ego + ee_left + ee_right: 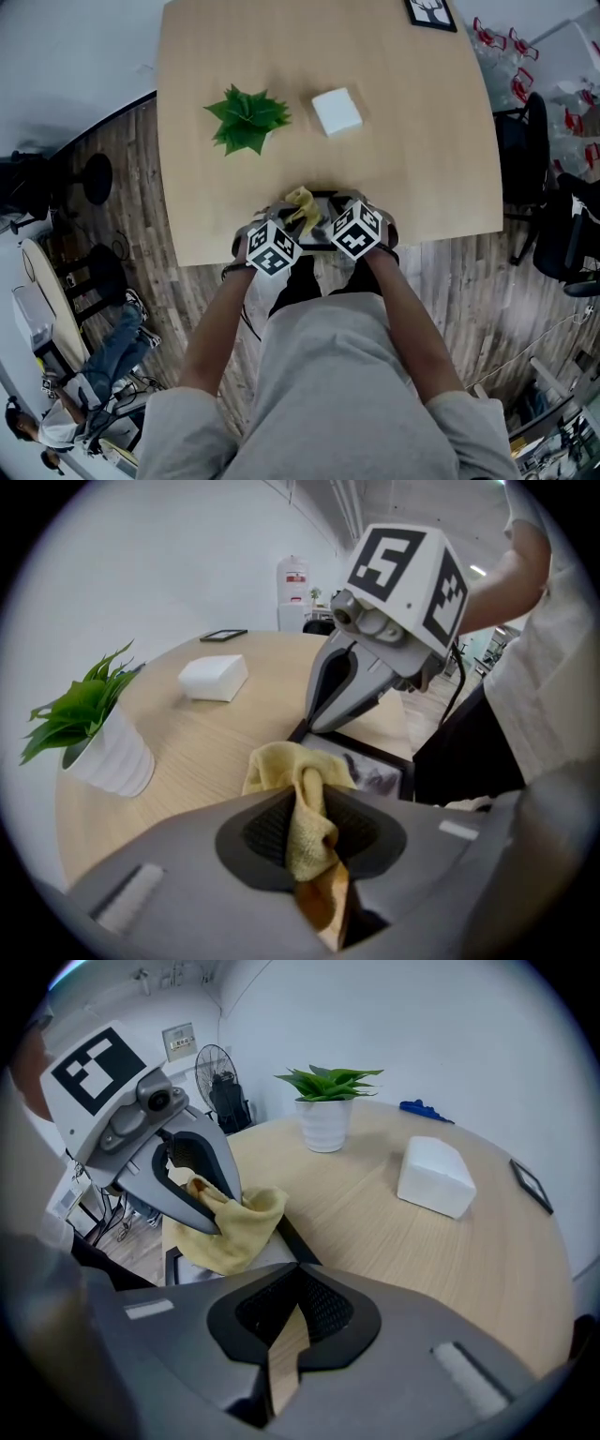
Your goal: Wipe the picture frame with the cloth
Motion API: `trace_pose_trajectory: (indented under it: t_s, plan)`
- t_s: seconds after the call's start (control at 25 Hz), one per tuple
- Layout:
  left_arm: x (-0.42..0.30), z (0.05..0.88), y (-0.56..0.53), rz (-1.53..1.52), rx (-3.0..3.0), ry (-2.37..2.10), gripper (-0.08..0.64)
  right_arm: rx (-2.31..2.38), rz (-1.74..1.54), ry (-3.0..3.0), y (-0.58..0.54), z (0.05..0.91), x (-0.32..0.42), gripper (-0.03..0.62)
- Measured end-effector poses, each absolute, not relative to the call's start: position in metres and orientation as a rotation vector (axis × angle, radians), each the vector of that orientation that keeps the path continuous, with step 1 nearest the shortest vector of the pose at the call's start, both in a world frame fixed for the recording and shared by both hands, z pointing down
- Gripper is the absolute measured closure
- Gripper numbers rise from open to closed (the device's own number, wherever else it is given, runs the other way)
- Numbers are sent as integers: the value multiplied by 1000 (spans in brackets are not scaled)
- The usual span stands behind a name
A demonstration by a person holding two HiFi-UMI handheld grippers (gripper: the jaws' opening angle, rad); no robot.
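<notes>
**A:** Closest in is the person's grey shirt [347,375], soft and plain, with two bare forearms [220,328] reaching out to the near edge of the surface [422,141]. What do the left tongs [309,819] have?

**B:** They are clamped on the cloth [292,766] — a yellow, nubbly rag. It is bunched into a fold between the ridged dark pads [267,832], and its loose end spills forward over the picture frame [375,771].

**A:** And the frame itself?

**B:** It lies flat on the pale, wood-grained surface, right at the near edge, between the two tongs. It has a thin black border, square corners and a grey picture under a smooth face. The cloth lies on its left part.

**A:** The right tongs [298,1305]?

**B:** Closed to a thin seam, with only a sliver of wood tone showing between the pads. The frame's black corner runs up to their tips; whether they pinch it, I cannot tell.

**A:** Anything else up there?

**B:** A spiky green plant [328,1082] in a ribbed white pot [324,1124], with a soft-edged white block [433,1177] near it. A small black-edged frame [429,13] sits at the far rim — all well apart from the tongs.
</notes>
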State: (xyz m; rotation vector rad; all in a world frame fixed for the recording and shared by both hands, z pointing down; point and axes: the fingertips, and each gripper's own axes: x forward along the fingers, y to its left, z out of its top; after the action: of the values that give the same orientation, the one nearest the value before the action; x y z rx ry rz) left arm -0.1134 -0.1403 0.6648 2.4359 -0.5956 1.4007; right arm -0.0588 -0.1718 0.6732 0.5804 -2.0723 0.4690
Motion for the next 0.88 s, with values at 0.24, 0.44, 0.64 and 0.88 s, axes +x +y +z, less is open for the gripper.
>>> trace_pose_trajectory:
  t_s: [0.24,0.44,0.64,0.88]
  plan:
    - [-114,665,-120,1375,2410,-641,431,550,437,-2076,-171,673,-59,591]
    - [-116,666,-113,1355,2398,-688,431,537,430,-2082,-174,674,-60,591]
    - [-116,667,-100,1352,2399,-687,431,544,430,-2087,-173,675,-61,591]
    - [-117,667,-84,1349,2396,-652,431,548,437,-2079,-172,675,-61,591]
